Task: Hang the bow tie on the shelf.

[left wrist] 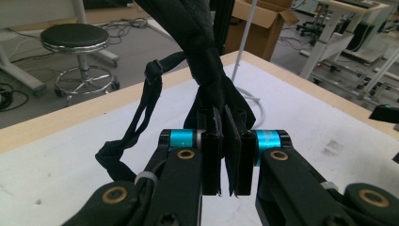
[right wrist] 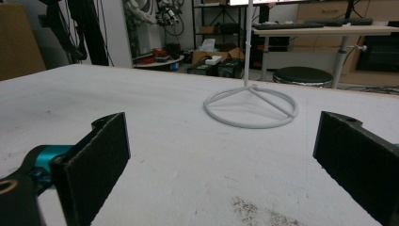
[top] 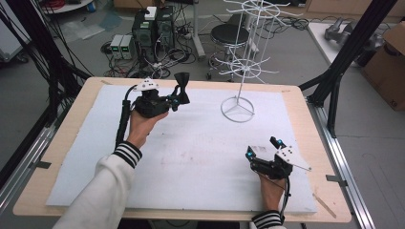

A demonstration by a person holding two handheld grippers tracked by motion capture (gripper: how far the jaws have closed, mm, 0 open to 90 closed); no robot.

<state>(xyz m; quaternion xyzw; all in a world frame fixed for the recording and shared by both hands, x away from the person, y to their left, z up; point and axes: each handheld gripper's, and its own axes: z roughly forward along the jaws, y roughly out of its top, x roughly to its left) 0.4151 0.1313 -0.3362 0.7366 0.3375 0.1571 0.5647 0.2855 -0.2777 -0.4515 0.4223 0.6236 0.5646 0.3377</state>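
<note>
Left gripper view places the black fabric item (left wrist: 207, 70) at frame centre, rising from between the jaws to the top edge. It looks like a bow of soft cloth with a thin strap; its exact kind cannot be told. One such item is present.

Handling, as judged:
- Weight: light. It hangs from the grip without pulling the jaws apart.
- Stiffness: soft and limp. The folds bunch together and the thin strap loop (left wrist: 136, 132) droops freely at left centre of the frame.
- Surface: woven cloth, unlikely to slip between padded jaws.
- Fragility: low, but the loose strap could snag on wire parts.
- Grip point: the gathered middle, where the fabric is thickest. Pinching a wing or the strap would probably let the rest swing.

Tongs, two in all:
- Left tongs (left wrist: 225, 160): jaws drawn close together, clamping the fabric at its gathered part. In the high view they sit at upper left of centre (top: 180, 98), with the bow-shaped cloth standing above them.
- Right tongs (right wrist: 221, 155): jaws wide apart, nothing between them; resting low at lower right of the high view (top: 262, 149).

Surroundings: one white wire display stand (top: 241, 57) stands at upper centre right, its ring base (right wrist: 251, 110) on the table (top: 191, 157), well apart from the fabric. One white sheet covers the table.
</note>
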